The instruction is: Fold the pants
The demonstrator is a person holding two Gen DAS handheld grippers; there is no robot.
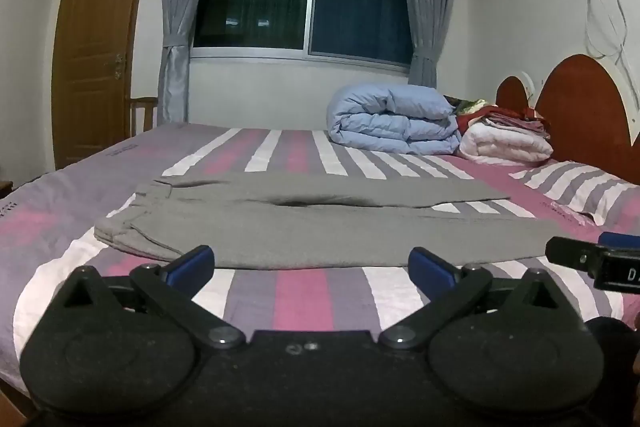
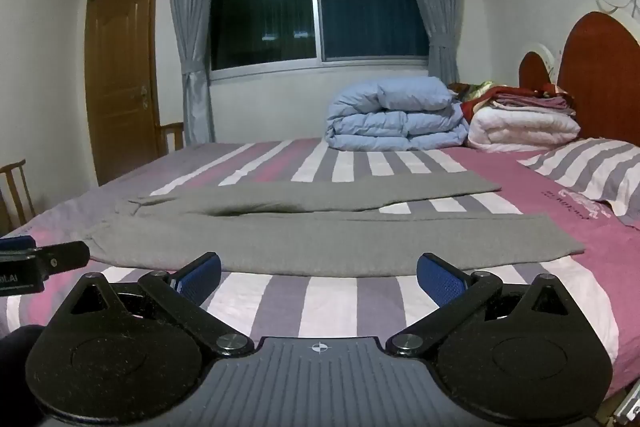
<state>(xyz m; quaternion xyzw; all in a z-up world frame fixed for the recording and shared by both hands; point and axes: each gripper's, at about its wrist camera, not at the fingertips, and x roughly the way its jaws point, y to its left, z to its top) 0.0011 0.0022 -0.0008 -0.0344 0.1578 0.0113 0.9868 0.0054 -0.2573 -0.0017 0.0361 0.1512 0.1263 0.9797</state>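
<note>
The left claw (image 1: 312, 267) has its blue-padded jaws spread wide with nothing between them, tilted slightly downward. The right claw (image 2: 319, 275) is alongside it, equally wide and empty, at the same slight downward tilt.

The pants (image 2: 320, 239) are matt grey knit cloth, soft and lint-free in look. The bedsheet (image 2: 340, 307) under them is smooth woven cotton, striped. At two o'clock the headboard (image 2: 600, 75) is glossy reddish wood; at ten o'clock the door (image 2: 120, 67) is satin-varnished wood. The right gripper (image 2: 319, 277) has matt black plastic arms with ribbed blue pads (image 2: 440, 281).
</note>
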